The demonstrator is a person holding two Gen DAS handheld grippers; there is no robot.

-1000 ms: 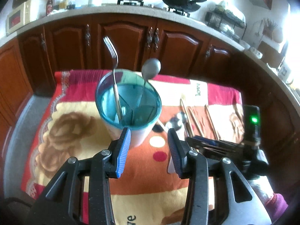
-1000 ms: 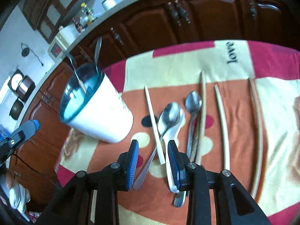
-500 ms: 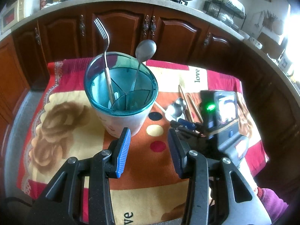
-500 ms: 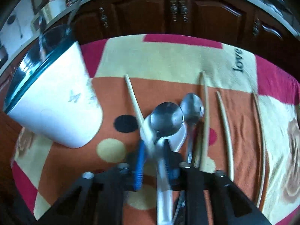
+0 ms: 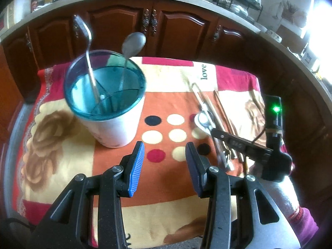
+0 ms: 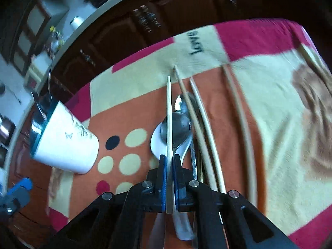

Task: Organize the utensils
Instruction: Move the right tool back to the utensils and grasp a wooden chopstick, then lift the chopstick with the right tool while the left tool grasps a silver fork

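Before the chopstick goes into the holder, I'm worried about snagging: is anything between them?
Nothing visible blocks the way. The right hand-held gripper is shut on the chopstick, and only bare cloth lies between it and the holder. A fork and spoon already stand inside, but open space remains.

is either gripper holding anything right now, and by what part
The right gripper is shut on a pale chopstick, pinching it near its lower end. The left gripper is open and holds nothing.

Glossy metal spoon (image 6: 176, 128) — fuzzy cloth (image 6: 269, 124)
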